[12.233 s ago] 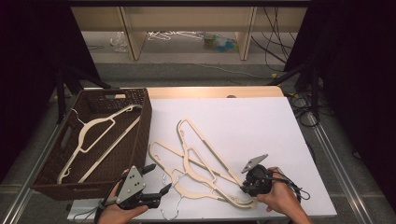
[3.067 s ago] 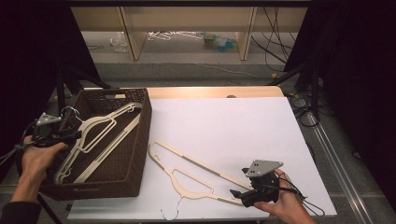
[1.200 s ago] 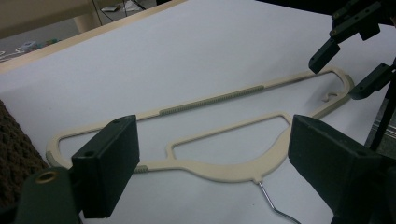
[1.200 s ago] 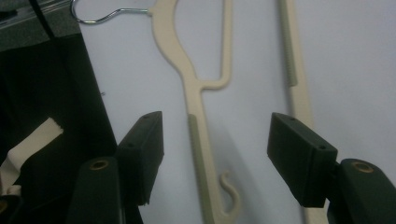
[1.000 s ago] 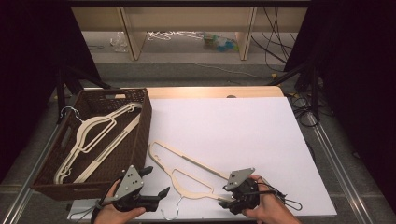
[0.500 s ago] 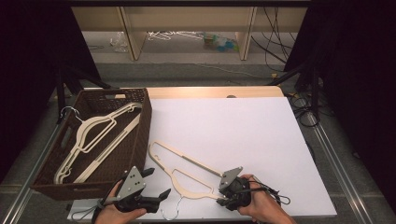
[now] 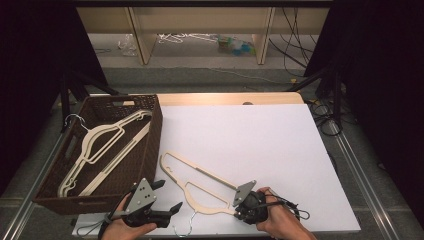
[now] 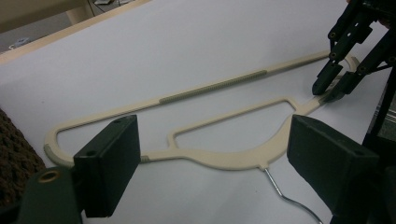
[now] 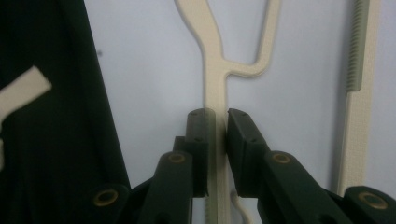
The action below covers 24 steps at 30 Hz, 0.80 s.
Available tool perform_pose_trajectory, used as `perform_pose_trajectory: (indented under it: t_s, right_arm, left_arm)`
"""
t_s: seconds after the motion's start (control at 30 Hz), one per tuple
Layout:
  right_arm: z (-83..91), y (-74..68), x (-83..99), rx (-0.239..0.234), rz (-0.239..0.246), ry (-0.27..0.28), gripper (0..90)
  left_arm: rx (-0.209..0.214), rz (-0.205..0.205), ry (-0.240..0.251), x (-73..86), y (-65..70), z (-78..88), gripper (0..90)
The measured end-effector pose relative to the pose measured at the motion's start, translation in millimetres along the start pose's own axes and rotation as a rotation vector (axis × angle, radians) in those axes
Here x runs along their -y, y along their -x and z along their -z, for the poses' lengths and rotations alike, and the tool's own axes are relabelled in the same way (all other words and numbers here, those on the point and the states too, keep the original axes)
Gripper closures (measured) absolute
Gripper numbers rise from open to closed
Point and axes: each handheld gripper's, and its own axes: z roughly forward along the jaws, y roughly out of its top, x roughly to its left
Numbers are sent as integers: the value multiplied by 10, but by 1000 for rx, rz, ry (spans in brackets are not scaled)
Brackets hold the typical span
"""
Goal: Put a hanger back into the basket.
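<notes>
Right tongs (image 9: pixel 216 140) had just closed on one arm of the cream hanger (image 7: pixel 200 187) lying at lower centre of the worktop (image 7: pixel 260 140). Left tongs (image 7: pixel 169 196) stood wide, empty, beside the hook. Advice: lift level, steady the far arm, clear the basket (image 7: pixel 155 125) rim.

No lettering, label, brand, number or sign can be read anywhere here, not on the cream plastic hanger, the brown wicker basket or the white tabletop.
</notes>
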Motion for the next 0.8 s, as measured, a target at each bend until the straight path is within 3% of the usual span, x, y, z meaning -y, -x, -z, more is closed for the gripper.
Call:
perform_pose_trajectory:
  t_s: [0.17,0.4,0.8]
  right_arm:
    - [117,129,131,11,39,-68,794]
    - [217,200,230,-2,32,-62,793]
    - [188,267,287,-21,36,-86,760]
  left_arm:
    - [-4,-15,-10,8,-7,0,181]
    - [1,-19,-13,10,12,-8,181]
    - [10,-18,-15,16,19,-24,181]
